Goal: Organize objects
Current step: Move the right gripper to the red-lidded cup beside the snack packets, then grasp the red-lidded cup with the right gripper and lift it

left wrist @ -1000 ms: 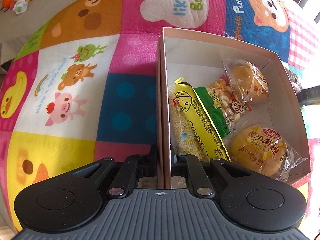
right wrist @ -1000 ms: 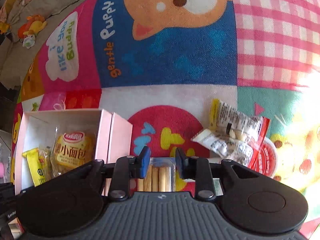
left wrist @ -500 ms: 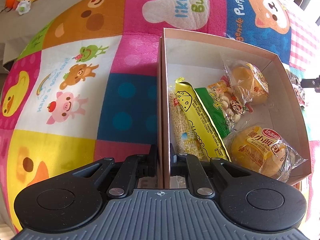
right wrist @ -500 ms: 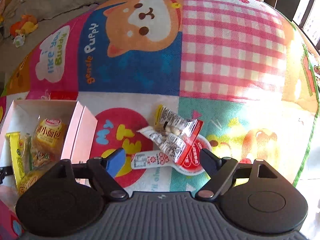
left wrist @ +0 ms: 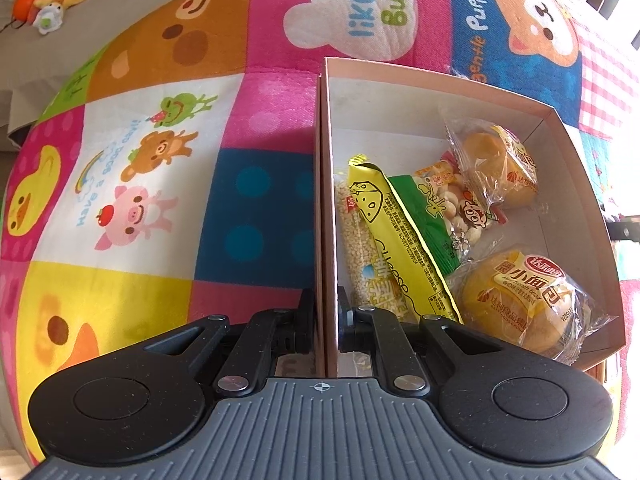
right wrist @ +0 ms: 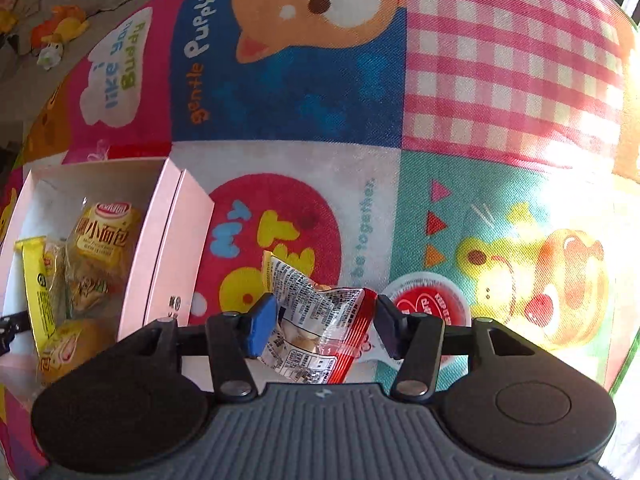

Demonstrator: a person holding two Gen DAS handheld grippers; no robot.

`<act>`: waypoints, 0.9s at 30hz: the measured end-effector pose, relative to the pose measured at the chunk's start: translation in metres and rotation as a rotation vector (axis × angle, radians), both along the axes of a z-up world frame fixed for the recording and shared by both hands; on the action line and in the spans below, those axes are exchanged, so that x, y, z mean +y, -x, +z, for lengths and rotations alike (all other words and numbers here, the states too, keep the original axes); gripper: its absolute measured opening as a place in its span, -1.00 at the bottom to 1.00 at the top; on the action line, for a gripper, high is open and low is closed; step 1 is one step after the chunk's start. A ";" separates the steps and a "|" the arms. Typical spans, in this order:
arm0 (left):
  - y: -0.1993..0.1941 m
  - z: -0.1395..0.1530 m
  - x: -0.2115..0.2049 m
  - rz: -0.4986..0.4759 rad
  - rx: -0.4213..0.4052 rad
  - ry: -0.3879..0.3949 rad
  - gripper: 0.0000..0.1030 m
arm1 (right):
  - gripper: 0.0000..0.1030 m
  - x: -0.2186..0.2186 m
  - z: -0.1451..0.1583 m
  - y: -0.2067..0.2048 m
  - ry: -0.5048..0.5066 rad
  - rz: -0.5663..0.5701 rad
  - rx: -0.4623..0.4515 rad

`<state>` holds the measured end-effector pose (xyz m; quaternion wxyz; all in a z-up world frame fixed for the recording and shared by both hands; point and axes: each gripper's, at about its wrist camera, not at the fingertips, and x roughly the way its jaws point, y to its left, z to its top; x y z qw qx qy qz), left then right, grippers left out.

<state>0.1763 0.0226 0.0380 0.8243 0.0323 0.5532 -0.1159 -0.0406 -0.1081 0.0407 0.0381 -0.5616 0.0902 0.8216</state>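
Note:
A pink open box (left wrist: 432, 76) lies on a colourful cartoon mat and holds two wrapped buns (left wrist: 524, 292), a yellow cheese stick (left wrist: 396, 248), a green snack bag (left wrist: 432, 216) and a sesame bar. My left gripper (left wrist: 325, 312) is shut on the box's left wall. In the right wrist view the box (right wrist: 168, 240) is at the left. My right gripper (right wrist: 324, 320) is open, its fingers on either side of a crumpled red and white snack packet (right wrist: 316, 328) lying on the mat.
A round red-lidded sauce cup (right wrist: 428, 304) lies just right of the packet. Soft toys (left wrist: 48, 0) lie on the grey floor beyond the mat's far left edge. The mat (right wrist: 500, 80) stretches far and right.
My right gripper let go of the biscuit packet it held a second ago, opened wide, then moved down around the red and white packet. The left gripper has stayed on the box wall.

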 end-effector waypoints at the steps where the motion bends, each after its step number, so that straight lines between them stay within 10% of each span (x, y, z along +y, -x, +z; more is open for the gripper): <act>1: 0.000 0.000 0.000 -0.001 0.000 0.002 -0.78 | 0.04 -0.006 0.003 -0.013 -0.018 0.035 -0.004; 9: 0.001 0.000 0.001 0.003 -0.001 0.003 -0.78 | 0.34 -0.016 0.008 -0.086 -0.196 0.032 -0.060; 16: 0.001 -0.001 0.001 0.006 -0.001 0.005 -0.78 | 0.49 -0.007 -0.007 -0.131 0.106 -0.204 -0.120; 27: 0.001 0.000 0.000 0.009 -0.001 0.001 -0.78 | 1.00 -0.031 -0.021 -0.136 0.040 -0.338 -0.111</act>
